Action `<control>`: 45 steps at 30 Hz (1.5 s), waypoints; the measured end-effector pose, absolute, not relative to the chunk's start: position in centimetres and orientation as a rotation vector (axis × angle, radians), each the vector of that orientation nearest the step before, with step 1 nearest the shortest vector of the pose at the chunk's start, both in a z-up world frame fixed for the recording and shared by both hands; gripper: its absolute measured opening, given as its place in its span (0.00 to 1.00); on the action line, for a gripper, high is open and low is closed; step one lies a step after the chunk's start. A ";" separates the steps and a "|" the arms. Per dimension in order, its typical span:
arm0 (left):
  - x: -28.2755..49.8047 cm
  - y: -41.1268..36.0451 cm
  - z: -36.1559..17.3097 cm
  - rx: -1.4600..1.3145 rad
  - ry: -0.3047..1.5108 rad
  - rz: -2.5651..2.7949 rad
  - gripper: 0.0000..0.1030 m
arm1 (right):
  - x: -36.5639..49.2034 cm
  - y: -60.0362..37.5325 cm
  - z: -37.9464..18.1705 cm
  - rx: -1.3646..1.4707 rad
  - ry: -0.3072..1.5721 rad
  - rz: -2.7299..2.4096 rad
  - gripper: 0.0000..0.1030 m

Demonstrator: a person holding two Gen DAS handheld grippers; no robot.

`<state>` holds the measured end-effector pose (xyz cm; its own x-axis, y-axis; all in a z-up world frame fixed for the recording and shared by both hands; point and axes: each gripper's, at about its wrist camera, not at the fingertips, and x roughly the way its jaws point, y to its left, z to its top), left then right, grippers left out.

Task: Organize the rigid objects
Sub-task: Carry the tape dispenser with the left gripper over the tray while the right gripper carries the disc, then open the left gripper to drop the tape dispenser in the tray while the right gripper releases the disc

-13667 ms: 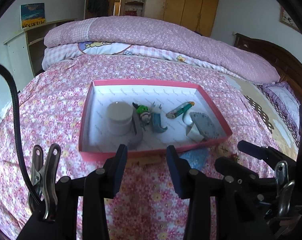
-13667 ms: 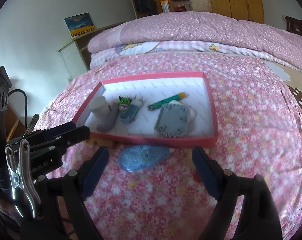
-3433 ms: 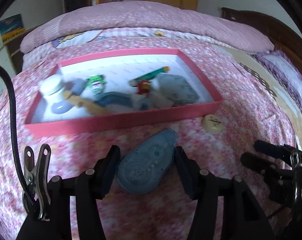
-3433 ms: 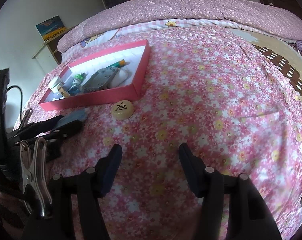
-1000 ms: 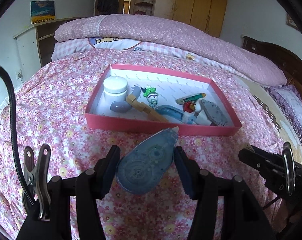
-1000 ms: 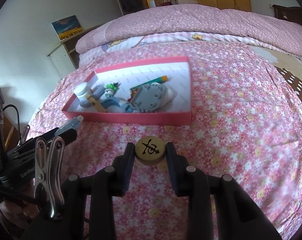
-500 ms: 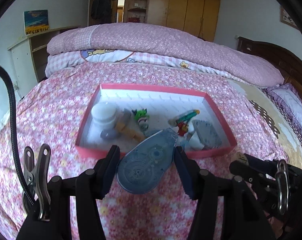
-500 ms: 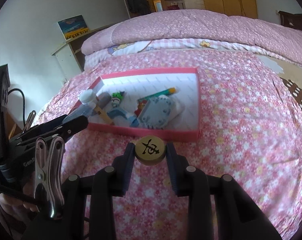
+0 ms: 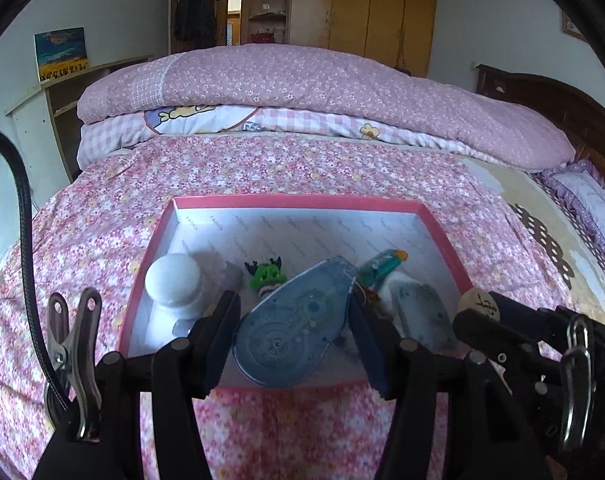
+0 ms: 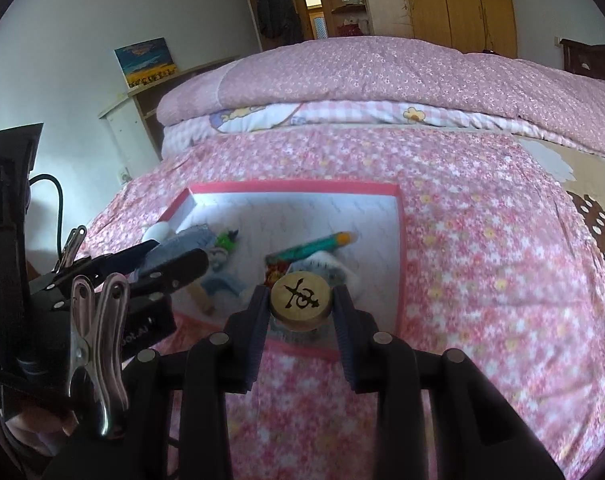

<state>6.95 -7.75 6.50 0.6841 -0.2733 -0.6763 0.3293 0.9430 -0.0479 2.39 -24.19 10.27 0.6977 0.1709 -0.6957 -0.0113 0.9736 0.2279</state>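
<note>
My left gripper (image 9: 294,312) is shut on a blue see-through correction-tape dispenser (image 9: 298,328), held above the near part of the pink box (image 9: 294,201). My right gripper (image 10: 301,300) is shut on a round wooden chess piece (image 10: 301,300) with a black character, hovering over the near right side of the pink box (image 10: 298,187). The chess piece (image 9: 480,304) and right gripper also show at the right of the left wrist view. Inside the box lie a white bottle (image 9: 174,284), a green toy (image 9: 267,276), a green pen (image 10: 316,246) and a grey flat thing (image 9: 422,314).
The box rests on a pink flowered bedspread (image 9: 262,168). Folded quilts (image 9: 302,88) are piled at the far end. A dark wooden headboard (image 9: 550,100) rises at the right, a shelf unit (image 9: 58,104) stands at the left, and wardrobes (image 9: 362,12) line the back wall.
Both grippers have moved forward from in front of the box to above its near edge, still carrying the dispenser and the chess piece. The box now looms larger.
</note>
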 end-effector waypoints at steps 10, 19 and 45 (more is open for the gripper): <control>10.8 -8.9 5.7 0.091 0.757 -0.318 0.57 | 6.4 -24.5 8.9 0.210 0.816 0.090 0.32; 11.9 -9.8 4.1 0.103 0.785 -0.325 0.58 | 8.2 -24.6 7.7 0.191 0.838 0.081 0.32; 9.9 -8.9 5.7 0.092 0.777 -0.288 0.61 | 6.3 -24.3 9.6 0.177 0.800 0.088 0.43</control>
